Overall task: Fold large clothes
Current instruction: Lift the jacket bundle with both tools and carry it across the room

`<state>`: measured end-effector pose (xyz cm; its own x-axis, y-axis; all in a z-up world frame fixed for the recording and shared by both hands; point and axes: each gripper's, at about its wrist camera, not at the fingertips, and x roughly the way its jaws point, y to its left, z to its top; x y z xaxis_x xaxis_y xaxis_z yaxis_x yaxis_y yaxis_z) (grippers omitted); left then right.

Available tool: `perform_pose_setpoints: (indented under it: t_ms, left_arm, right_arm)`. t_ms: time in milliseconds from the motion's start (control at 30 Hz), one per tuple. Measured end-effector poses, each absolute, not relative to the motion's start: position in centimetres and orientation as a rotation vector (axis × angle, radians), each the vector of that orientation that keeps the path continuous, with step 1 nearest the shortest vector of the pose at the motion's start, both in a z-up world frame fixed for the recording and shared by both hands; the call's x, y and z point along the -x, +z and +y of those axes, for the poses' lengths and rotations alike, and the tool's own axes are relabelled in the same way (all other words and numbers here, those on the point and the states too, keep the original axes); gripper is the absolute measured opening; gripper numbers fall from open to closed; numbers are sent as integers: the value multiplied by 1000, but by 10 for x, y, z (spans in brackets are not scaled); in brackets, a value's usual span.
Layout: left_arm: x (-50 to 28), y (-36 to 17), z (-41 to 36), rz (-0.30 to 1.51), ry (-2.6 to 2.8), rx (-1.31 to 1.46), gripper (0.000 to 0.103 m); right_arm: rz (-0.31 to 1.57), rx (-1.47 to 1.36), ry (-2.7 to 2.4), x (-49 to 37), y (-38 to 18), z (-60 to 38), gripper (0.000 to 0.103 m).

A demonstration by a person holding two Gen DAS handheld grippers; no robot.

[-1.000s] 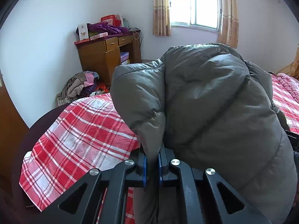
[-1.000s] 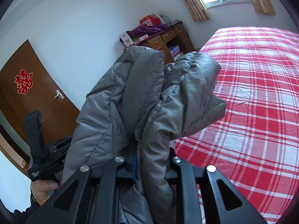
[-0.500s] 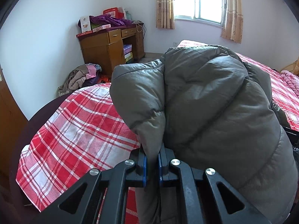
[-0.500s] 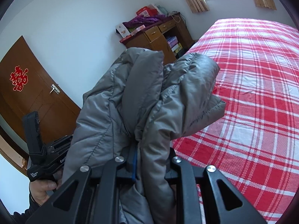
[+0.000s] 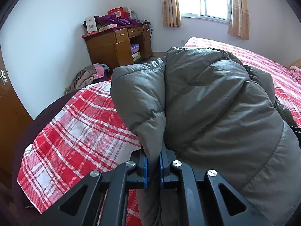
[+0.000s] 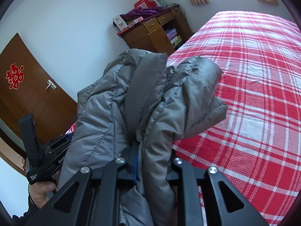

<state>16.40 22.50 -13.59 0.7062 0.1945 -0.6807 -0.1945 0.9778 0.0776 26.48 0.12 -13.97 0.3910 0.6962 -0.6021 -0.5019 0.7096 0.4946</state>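
A grey puffer jacket (image 5: pixel 216 101) hangs bunched between both grippers above a bed with a red and white plaid sheet (image 5: pixel 75 131). My left gripper (image 5: pixel 152 166) is shut on a fold of the jacket's edge. My right gripper (image 6: pixel 152 162) is shut on another thick fold of the jacket (image 6: pixel 150 98). The jacket is held off the sheet (image 6: pixel 254 94). The left gripper's handle and the hand holding it (image 6: pixel 39 162) show at the lower left of the right wrist view.
A wooden desk (image 5: pixel 116 45) piled with boxes and purple cloth stands against the far wall. A heap of clothes (image 5: pixel 88 75) lies on the floor beside it. A brown door (image 6: pixel 28 94) is at the left. A window with curtains (image 5: pixel 205 0) is behind the bed.
Both grippers have lowered and tilted toward the bed with the jacket; more of the sheet shows in both views. The grips are unchanged.
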Motion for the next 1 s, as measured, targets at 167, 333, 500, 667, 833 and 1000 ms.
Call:
perform_pose_setpoints:
  t_ms: [167, 333, 500, 667, 833, 1000]
  left_arm:
    - [-164, -140, 231, 757, 217, 10, 9]
    - [-163, -146, 233, 758, 231, 1, 16]
    - [-164, -151, 234, 760, 241, 9, 20]
    - [-166, -158, 236, 760, 255, 25, 29]
    - [-165, -163, 241, 749, 287, 37, 50]
    - [-163, -167, 249, 734, 313, 77, 63]
  right_arm:
    - [896, -248, 774, -267, -145, 8, 21]
    - [898, -225, 775, -270, -147, 16, 21]
    - [906, -214, 766, -271, -151, 23, 21]
    - [915, -201, 756, -271, -156, 29, 22]
    - [908, -170, 733, -270, -158, 33, 27]
    - [893, -134, 701, -266, -162, 35, 33]
